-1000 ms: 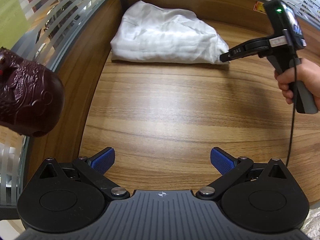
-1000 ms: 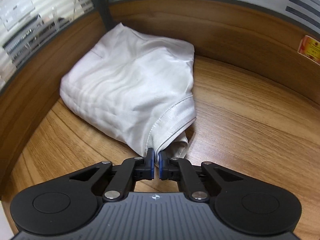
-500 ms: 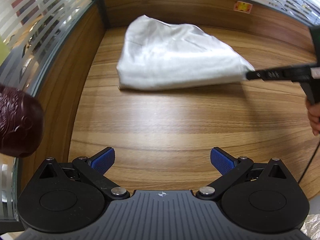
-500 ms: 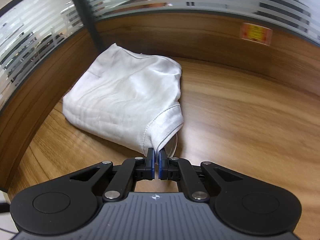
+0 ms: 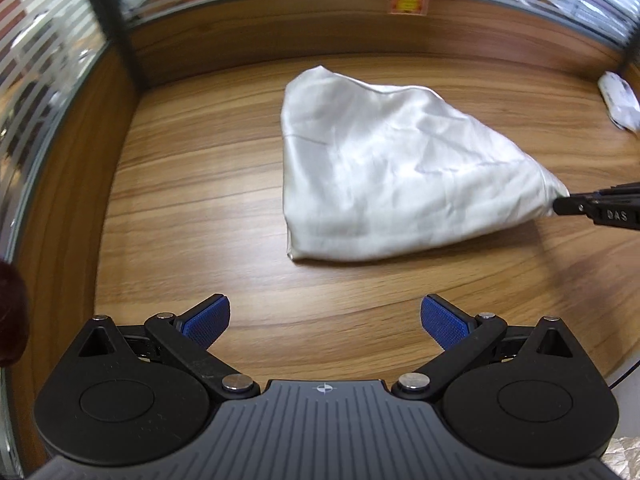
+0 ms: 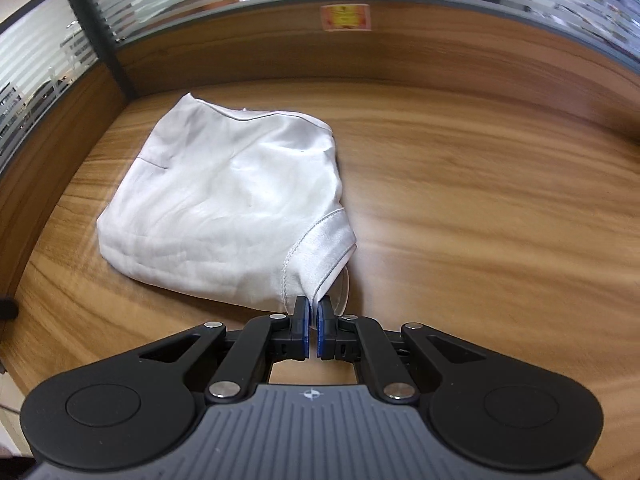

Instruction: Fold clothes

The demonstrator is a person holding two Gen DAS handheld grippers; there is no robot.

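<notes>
Near tabletop [image 5: 192, 208] far-left corner, white garment [image 6: 224, 208]; right gripper [image 6: 313, 308] "DAS", clamped on hem; left gripper [image 5: 325, 320] wide apart, holding nothing.

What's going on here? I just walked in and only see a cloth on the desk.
A person with two handheld grippers is folding a white satin garment on the wooden desk. The right gripper has its jaws shut on a hemmed corner of the garment. The left gripper hangs over bare desk, jaws open, holding nothing. The garment lies in a loose bundle, not yet neatly folded.
</notes>
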